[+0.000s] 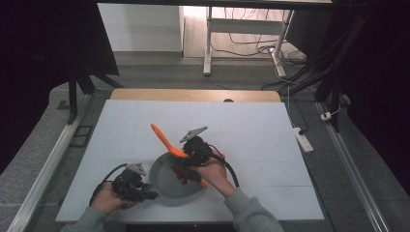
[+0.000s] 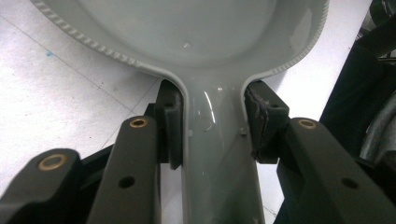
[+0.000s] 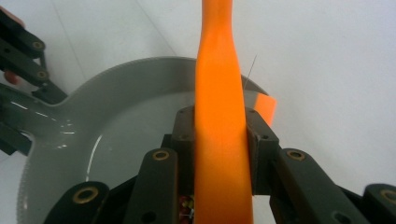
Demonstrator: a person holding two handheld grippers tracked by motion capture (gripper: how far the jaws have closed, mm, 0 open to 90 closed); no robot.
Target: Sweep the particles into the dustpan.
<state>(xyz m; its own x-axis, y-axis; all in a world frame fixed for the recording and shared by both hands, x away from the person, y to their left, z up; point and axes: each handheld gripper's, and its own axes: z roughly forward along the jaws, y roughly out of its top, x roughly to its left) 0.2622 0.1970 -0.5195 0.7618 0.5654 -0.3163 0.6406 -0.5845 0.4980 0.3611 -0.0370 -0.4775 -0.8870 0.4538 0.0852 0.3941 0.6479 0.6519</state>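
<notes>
White tabletop (image 1: 241, 125) fills the centre of the high view, with a wooden strip along its far edge and dark floor, rails and cables beyond it. Bare surface lies open on the far half and to the right; the work sits near the person's edge, left of centre.

Pan (image 1: 167, 181): grey, round, shallow, resting flat on the table. Its rim shows a beaded edge in the left gripper view. Its handle (image 2: 217, 154) runs from the bowl toward the person's left, so the long axis lies roughly across the table. Near edge of the pan is close to the table's near edge.

Left gripper (image 1: 145, 194): sits at the pan's left side. Jaws are pressed on both sides of the handle just behind the bowl, pads touching it.

Spatula (image 1: 169, 144): orange, long axis diagonal, tilted. Its handle end points up and away to the far left; its lower end reaches down into the pan on the right side, beside a cluster of small red pieces (image 1: 180, 175).

Right gripper (image 1: 196, 157): over the pan's right rim, jaws pinching the spatula at mid-length, pads flat on both edges.

Both grippers stand near each other, with the pan between them.
</notes>
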